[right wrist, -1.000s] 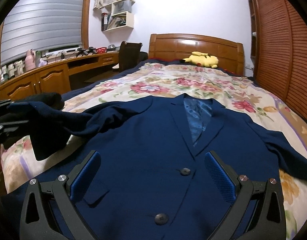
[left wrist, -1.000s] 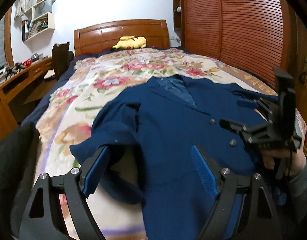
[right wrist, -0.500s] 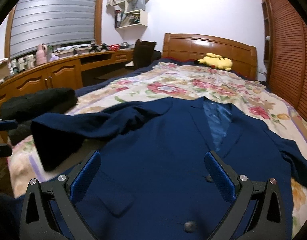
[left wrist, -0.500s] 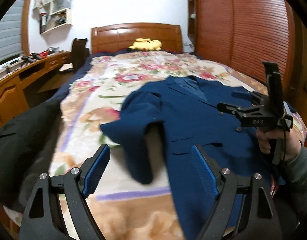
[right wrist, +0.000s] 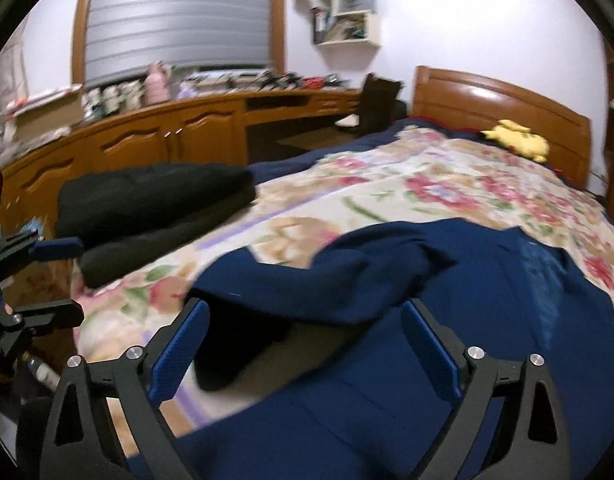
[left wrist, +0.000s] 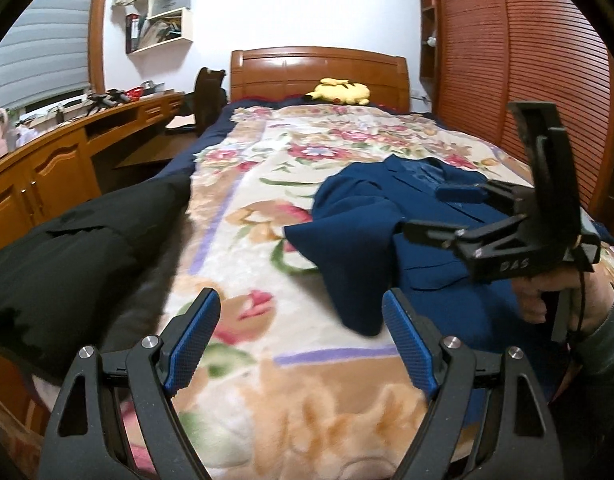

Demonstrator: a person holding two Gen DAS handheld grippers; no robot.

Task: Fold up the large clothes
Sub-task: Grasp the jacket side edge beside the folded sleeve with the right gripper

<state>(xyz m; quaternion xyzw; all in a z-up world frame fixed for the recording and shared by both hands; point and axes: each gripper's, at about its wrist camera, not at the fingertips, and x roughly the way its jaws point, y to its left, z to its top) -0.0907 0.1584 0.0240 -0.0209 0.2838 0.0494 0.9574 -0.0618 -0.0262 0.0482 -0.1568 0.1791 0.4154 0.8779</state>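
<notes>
Lying rumpled, navy wool jacket point(right wrist: 407, 320)

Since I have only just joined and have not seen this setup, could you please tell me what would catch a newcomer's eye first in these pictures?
A navy blue blazer lies spread on the floral blanket, one sleeve folded across its front. Black folded clothes sit at the bed's edge nearest the wooden desk, and a yellow plush toy rests by the headboard. The left gripper hovers open over the blanket; the right gripper, empty, is closing above the blazer.

The navy jacket point(right wrist: 447, 340) runs off the frame's bottom (its hem unseen), blurred.
</notes>
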